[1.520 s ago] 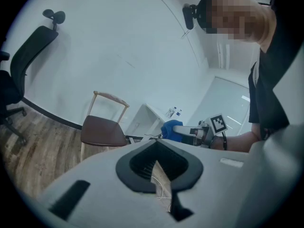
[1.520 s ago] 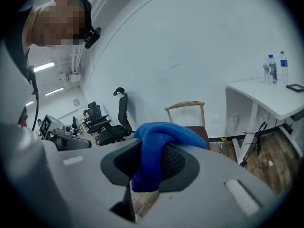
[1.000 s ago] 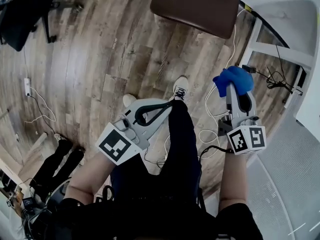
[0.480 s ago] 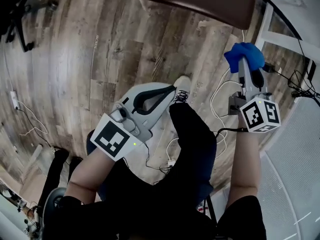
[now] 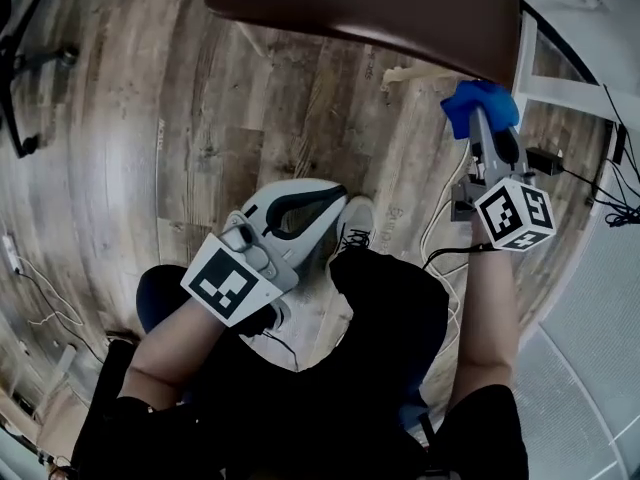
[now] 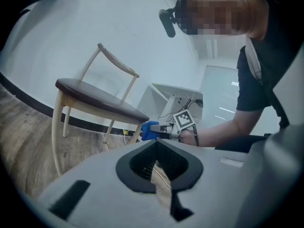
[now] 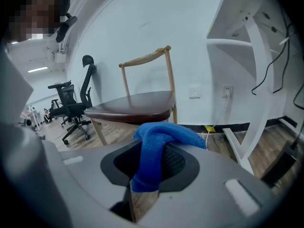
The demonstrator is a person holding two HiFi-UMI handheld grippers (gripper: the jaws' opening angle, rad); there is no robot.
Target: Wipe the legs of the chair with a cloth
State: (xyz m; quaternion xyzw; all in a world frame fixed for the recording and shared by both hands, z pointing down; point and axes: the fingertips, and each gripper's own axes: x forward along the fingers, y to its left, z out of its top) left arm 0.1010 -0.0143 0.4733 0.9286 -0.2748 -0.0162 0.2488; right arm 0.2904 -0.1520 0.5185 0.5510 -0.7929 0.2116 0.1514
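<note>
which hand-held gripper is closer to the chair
Right. The right hand-held gripper, holding the blue cloth, is at the chair's edge; the left hand-held gripper is back by the shoe.

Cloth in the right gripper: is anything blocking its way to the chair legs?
Nothing visible does. The cloth, shut in the right gripper, is already close to the nearest chair leg, and no object shows between them.
</note>
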